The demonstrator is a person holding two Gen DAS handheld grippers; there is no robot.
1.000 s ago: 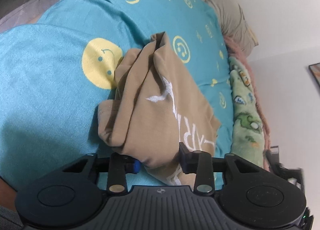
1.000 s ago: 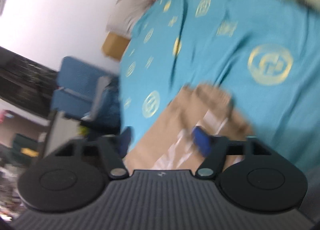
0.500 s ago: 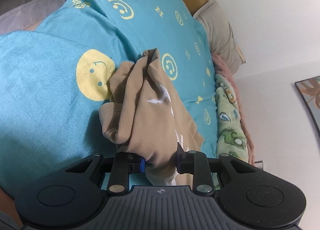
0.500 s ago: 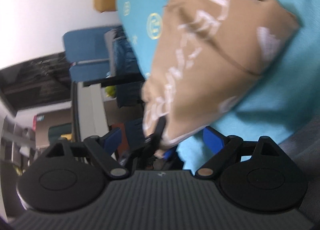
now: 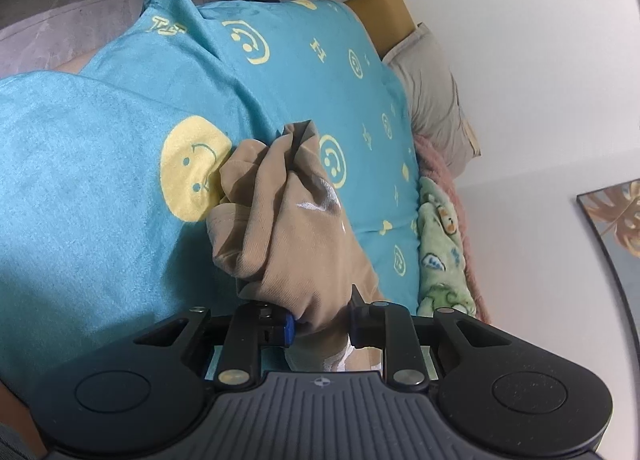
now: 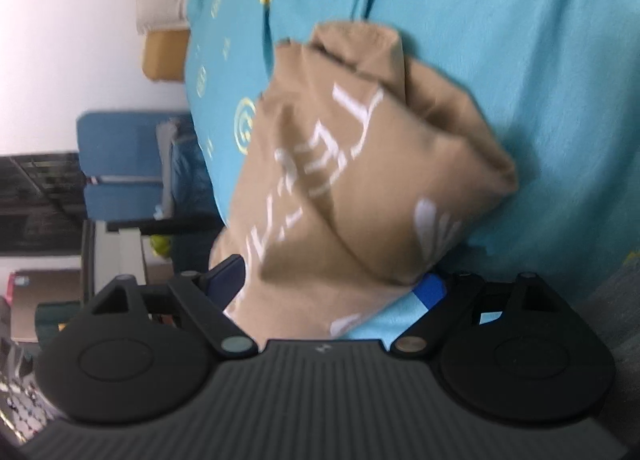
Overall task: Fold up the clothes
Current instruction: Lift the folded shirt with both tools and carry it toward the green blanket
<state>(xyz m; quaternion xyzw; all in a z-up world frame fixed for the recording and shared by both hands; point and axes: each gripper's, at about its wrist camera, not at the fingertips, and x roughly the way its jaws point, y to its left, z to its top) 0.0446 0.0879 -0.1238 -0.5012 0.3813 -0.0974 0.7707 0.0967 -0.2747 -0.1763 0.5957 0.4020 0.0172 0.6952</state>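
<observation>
Both wrist views close, sharing tan garment (image 5: pixel 296 236).

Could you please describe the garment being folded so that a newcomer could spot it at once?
Find the turquoise bedspread with yellow smiley faces. Bunched on it, in the left gripper, lies the tan shirt, the only plain brown cloth there, with white lettering.
</observation>
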